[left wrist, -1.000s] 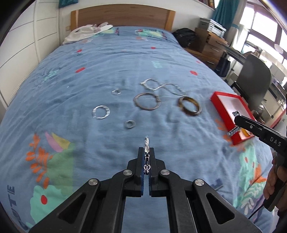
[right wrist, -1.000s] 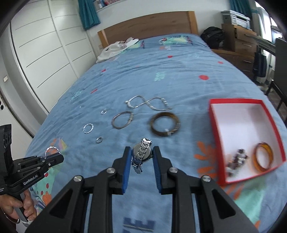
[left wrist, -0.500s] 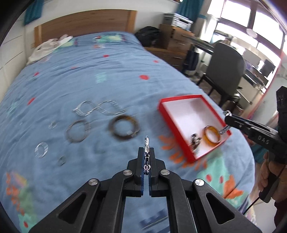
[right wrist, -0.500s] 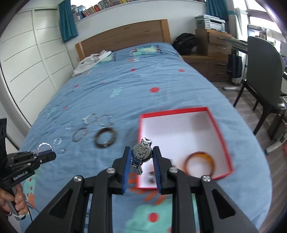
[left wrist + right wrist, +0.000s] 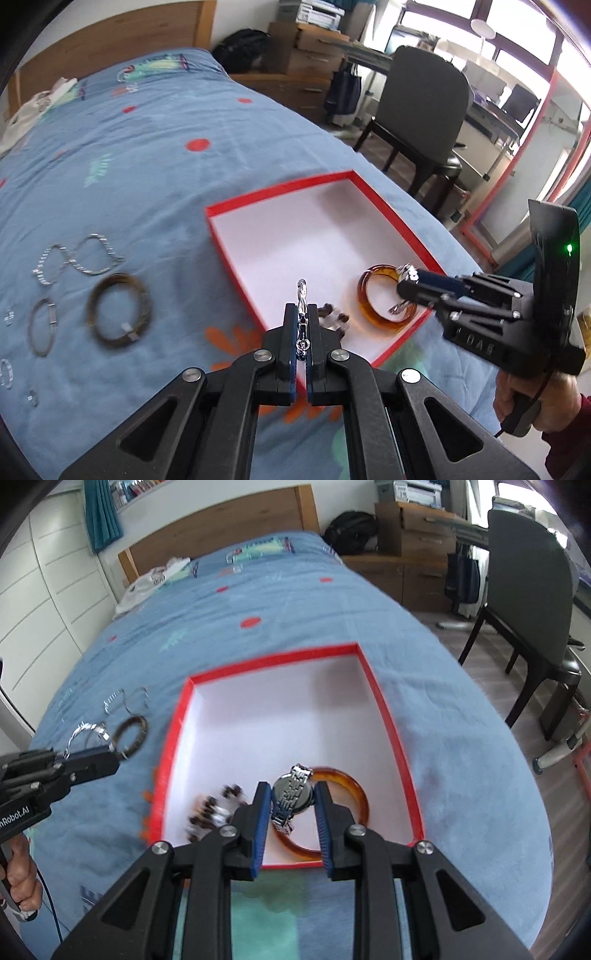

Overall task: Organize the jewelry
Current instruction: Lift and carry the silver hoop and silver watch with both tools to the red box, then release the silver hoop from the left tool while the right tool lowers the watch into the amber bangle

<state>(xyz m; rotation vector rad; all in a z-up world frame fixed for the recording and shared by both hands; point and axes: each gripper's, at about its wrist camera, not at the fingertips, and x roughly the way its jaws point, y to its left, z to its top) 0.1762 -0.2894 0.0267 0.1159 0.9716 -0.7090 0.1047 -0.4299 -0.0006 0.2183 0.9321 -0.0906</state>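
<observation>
A red box with a white floor [image 5: 295, 236] [image 5: 280, 716] lies on the blue bedspread. In it are an amber bangle [image 5: 369, 310] [image 5: 354, 786] and a dark beaded bracelet [image 5: 332, 314] [image 5: 207, 808]. My right gripper [image 5: 291, 801] is shut on a silver watch [image 5: 293, 790] and holds it over the box's near end, above the bangle; it shows in the left wrist view [image 5: 406, 291]. My left gripper [image 5: 302, 317] is shut on a silver twisted bracelet [image 5: 301, 295] [image 5: 88, 733] beside the box's near left edge.
Left of the box lie a dark bangle [image 5: 120, 312] [image 5: 131, 734], a silver hoop [image 5: 40, 326], a silver chain [image 5: 74, 258] [image 5: 125, 699] and small rings [image 5: 5, 373]. White clothing [image 5: 155, 579] lies near the headboard. A chair [image 5: 528, 602] stands right of the bed.
Both grippers have swung right, from the loose jewelry to the red box. The right gripper with the watch is now over the box's near end. Both grips are unchanged.
</observation>
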